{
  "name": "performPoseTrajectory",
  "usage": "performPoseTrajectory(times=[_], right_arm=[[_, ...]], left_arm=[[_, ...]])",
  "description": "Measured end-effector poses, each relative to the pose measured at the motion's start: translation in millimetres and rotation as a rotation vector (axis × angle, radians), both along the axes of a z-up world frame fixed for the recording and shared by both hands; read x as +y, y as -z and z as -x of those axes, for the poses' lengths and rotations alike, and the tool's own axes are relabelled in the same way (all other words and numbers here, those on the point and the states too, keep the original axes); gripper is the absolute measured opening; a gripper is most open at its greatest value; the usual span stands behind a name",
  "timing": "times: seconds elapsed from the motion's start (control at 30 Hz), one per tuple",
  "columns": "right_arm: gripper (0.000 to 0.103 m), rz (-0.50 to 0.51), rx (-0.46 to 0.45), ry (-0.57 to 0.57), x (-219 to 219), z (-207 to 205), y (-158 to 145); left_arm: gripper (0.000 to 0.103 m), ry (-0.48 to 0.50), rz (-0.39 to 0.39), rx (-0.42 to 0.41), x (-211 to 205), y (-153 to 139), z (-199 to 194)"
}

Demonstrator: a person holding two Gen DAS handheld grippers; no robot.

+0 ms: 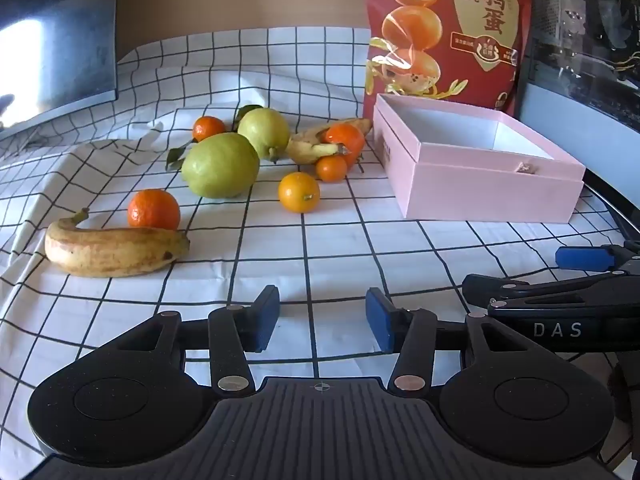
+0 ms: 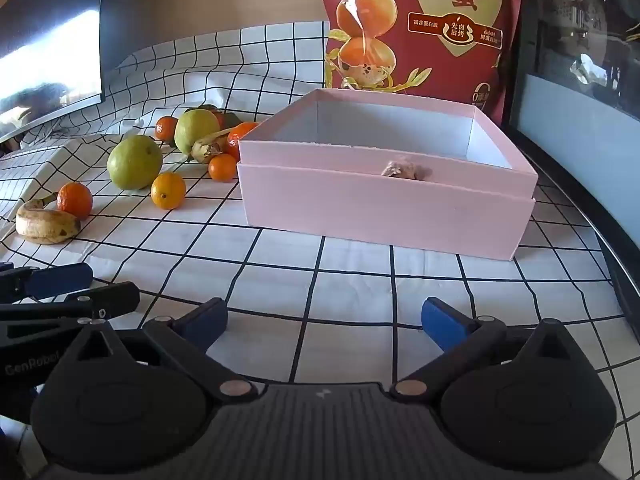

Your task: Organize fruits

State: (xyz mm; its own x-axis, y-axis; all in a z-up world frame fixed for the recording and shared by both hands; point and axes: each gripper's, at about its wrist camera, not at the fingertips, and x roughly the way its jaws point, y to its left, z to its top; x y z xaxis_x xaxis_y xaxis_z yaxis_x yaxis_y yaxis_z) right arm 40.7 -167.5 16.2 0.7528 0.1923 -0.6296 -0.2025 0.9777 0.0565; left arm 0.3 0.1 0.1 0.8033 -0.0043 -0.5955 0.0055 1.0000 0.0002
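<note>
Fruit lies loose on the checked table (image 1: pixel 320 248), left of the empty pink box (image 2: pixel 384 200). Both sets of fingers hang over bare cloth holding nothing: left gripper (image 1: pixel 322 318) moderately open, right gripper (image 2: pixel 324 322) spread wide. The near banana (image 1: pixel 114 250) looks soft and spotted, likely to bruise, so I'd take it across the middle, gently. The mandarin (image 1: pixel 154 209) touching it is light and round and may roll. The guavas (image 1: pixel 220 165), if that's what they are, seem firm, heavier, and need a wide grip.
</note>
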Motion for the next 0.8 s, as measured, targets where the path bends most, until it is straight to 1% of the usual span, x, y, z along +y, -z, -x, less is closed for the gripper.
performPoseTrajectory(times=[0.17,0.2,0.8], right_arm=[[0.103,0.016,-0.004,-0.001,0.3,0.2,-0.7],[0.103,0.023,0.000,-0.002,0.6,0.0,-1.3],[0.103,0.021,-0.002,0.000,0.9,1.3,-2.1]], left_arm=[[0.053,-0.005,-0.010,-0.008,-2.9,-0.1,0.1],[0.053,0.000,0.005,-0.003,0.1,-0.1,0.1],[0.053,0.001,0.005,-0.004,0.0,-0.1,0.0]])
